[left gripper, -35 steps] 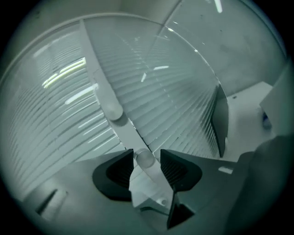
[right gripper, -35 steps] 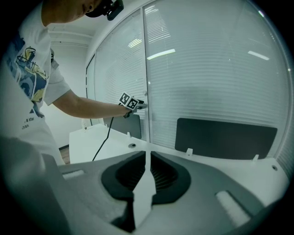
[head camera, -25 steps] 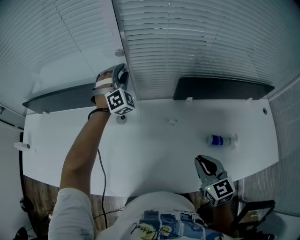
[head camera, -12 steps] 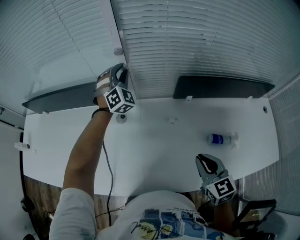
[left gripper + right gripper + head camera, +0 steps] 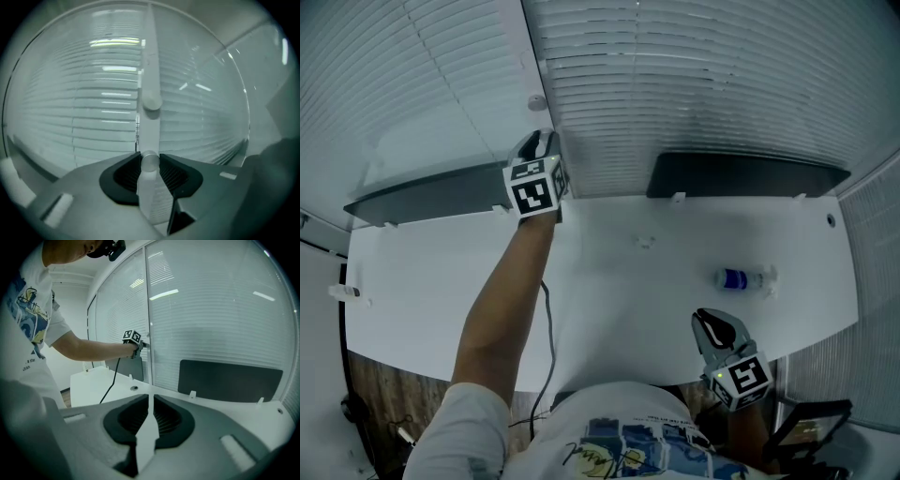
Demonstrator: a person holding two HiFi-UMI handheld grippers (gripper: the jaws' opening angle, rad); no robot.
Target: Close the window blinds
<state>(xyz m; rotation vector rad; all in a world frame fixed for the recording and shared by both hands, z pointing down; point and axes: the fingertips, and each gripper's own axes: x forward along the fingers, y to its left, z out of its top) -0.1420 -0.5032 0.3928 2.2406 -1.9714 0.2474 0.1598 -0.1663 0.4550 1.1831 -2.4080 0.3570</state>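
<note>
Since a second earlier, the left hand-held gripper (image 5: pixel 541 142) had rolled over and shifted right along the window post (image 5: pixel 537 56).

In the head view, the blinds (image 5: pixel 694 84) hung behind the worktop (image 5: pixel 609 309), and the right hand-held gripper (image 5: pixel 719 328) sat low by the body.

In the left gripper view, the jaws pinched the tip of a white rod (image 5: pixel 148 187), likely the blinds' tilt control.

In the right gripper view, the jaws were nearly together and empty.

Held so close to its end, the rod might slip free once twisted, or be wrenched if pulled sideways.
</note>
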